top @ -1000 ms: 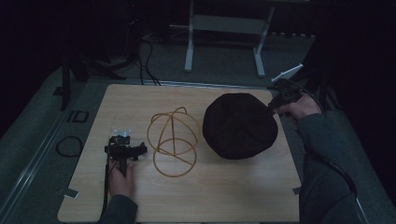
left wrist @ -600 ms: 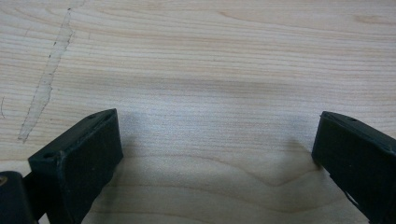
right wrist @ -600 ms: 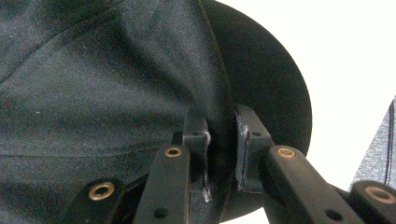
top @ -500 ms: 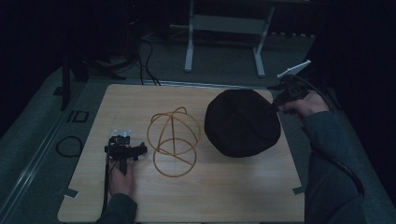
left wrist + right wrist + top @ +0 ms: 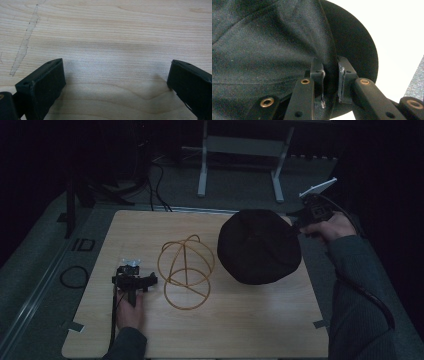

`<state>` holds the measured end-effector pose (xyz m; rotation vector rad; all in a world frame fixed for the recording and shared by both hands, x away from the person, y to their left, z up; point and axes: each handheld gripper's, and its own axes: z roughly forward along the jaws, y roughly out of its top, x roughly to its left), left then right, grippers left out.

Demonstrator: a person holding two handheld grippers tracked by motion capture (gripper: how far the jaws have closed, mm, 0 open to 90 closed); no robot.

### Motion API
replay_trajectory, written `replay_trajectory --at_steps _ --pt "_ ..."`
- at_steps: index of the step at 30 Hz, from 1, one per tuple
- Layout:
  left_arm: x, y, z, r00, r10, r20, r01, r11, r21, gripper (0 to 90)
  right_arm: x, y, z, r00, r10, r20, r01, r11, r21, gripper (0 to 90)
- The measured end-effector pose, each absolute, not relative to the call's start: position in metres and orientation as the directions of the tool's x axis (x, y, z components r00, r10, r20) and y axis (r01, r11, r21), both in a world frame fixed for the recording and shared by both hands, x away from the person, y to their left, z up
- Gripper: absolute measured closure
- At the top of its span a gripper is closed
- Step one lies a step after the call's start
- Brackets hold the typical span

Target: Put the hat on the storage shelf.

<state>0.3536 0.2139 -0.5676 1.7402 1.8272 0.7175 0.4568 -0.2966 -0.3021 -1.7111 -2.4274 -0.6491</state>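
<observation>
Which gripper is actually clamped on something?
The right gripper: its jaws pinch the black cap at the brim seam. The left gripper rests open on the bare table.

The room is dim, its far side almost black. A light wooden desk (image 5: 240,330) stands on grey carpeted floor (image 5: 240,185). Beyond the desk's far edge stands a pale metal frame (image 5: 240,150) on two legs. Dark cables (image 5: 155,180) trail over the floor near the far left corner, and a black cable loop (image 5: 74,276) lies beside the left edge.
</observation>
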Motion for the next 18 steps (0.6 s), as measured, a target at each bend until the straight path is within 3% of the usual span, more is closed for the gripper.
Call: replay_trajectory --at_steps 18 --pt "0.354 0.214 -0.568 -0.046 0.999 -0.006 0.728 0.038 0.684 1.2 0.457 -0.281 -0.284 -0.387 0.853 0.35 0.909 0.288 0.301 77.8"
